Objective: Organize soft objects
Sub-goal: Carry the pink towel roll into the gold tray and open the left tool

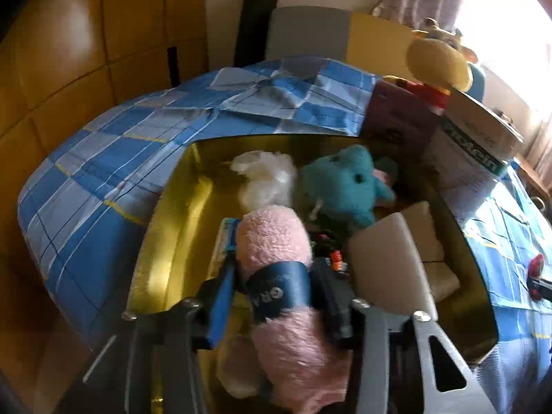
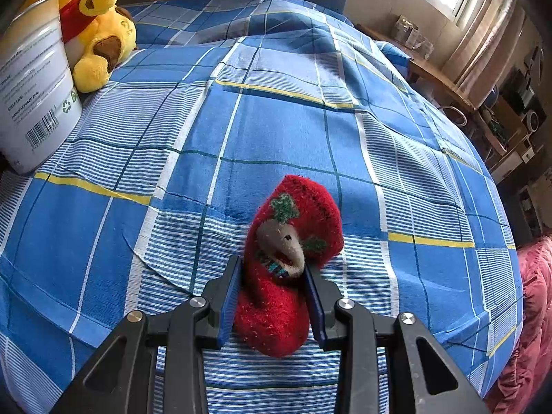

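While the left gripper (image 1: 276, 272) is clamping a rolled pink fluffy sock (image 1: 276, 258) by its blue paper band (image 1: 279, 288), the roll is hanging over the near part of a gold-lined box (image 1: 172, 214). Deeper in the box a white plush (image 1: 265, 176) and a teal plush toy (image 1: 348, 183) are lying side by side, pale blocks (image 1: 390, 258) crowding the right wall. The right gripper (image 2: 272, 279) is squeezing a red fuzzy sock (image 2: 293, 241) resting on the blue plaid bedspread (image 2: 276, 110); open cloth is stretching beyond. Far left, a white canister (image 2: 34, 86) is touching a yellow bear plush (image 2: 100, 31).
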Action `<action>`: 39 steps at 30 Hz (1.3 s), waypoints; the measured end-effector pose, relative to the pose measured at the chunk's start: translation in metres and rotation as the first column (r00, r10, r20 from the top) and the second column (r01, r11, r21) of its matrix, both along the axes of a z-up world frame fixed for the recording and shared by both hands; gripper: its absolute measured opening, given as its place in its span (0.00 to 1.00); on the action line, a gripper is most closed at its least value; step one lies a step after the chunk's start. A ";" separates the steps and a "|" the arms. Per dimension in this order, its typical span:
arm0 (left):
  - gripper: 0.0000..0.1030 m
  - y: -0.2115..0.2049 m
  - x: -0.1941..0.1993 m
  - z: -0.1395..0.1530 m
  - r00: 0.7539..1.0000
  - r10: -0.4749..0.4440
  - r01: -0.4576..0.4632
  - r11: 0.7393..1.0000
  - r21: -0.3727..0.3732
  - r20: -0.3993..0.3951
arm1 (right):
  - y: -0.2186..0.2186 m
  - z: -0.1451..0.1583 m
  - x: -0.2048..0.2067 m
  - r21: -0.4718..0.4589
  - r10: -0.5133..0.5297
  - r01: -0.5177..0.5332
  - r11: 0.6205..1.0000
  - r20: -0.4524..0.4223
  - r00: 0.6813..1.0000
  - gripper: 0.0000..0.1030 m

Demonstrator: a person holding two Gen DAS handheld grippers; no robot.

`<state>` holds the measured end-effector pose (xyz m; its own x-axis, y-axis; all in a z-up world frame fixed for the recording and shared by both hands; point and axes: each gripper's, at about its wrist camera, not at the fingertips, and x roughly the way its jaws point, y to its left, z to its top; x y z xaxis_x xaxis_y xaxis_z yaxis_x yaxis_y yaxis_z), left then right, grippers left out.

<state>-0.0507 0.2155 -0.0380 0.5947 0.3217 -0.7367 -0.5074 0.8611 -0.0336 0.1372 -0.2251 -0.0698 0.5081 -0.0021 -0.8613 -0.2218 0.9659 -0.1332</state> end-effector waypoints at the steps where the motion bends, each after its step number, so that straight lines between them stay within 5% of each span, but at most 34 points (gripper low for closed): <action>1: 0.58 0.004 -0.002 0.000 1.000 0.010 -0.010 1.000 -0.001 0.003 | 0.000 0.000 0.000 -0.003 0.001 -0.001 1.000 0.000 1.000 0.34; 10: 0.78 0.033 -0.022 0.009 0.997 0.063 -0.061 0.997 -0.054 0.043 | 0.001 0.000 -0.001 -0.008 -0.007 0.007 1.000 0.001 1.000 0.34; 26: 0.81 0.018 -0.041 0.050 0.993 0.019 -0.030 0.996 0.088 0.121 | -0.001 0.001 0.000 0.014 -0.031 0.031 0.999 -0.006 0.999 0.33; 39: 0.85 0.005 -0.032 0.051 0.989 -0.052 0.047 0.998 0.041 0.136 | -0.006 0.002 0.009 0.049 -0.081 0.082 0.995 -0.040 0.996 0.29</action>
